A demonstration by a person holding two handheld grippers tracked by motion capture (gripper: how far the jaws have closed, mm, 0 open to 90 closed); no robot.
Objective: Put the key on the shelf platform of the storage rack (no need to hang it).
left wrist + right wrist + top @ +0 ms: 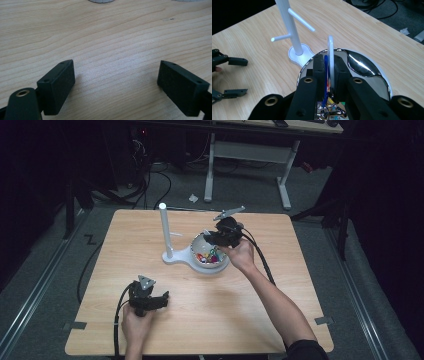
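No brand, label or writing readable on anything here.

Left tongs (pixel 162 298) sit low over the near-left of the worktop (pixel 280 285) — pale wood-grain laminate w/ rounded corners. Its two pads are matte black blocks w/ bevelled ends, fine-grained faces, wide apart, nothing betw. them but bare grain; in the left gripper view the tongs (pixel 116 82) show small screw holes and a brass-ringed pivot on the arm.

Mid-worktop: white stand (pixel 165 232) — smooth round post, upright, on a flat rounded foot. In the right gripper view the stand (pixel 287 25) carries two thin peg arms, one angled each way.

Just right of it, touching or nearly touching the foot (can't tell which): a polished metal bowl (pixel 198 242), mirror-bright inside, holding a heap of small multi-coloured rings (pixel 209 256), glossy, prob. plastic.

Right tongs (pixel 209 240) dip into the bowl (pixel 362 65) from the far-right side, grey three-cornered plate on top. Pads are pressed together on a thin white ring (pixel 330 57) stood on edge, its rounded top poking above the pads; a blue ring (pixel 325 75) is pinched alongside it. Both rings sit over the bowl, at its left rim in this view. More bright bits and chrome show below the pads, too blurred to sort out.
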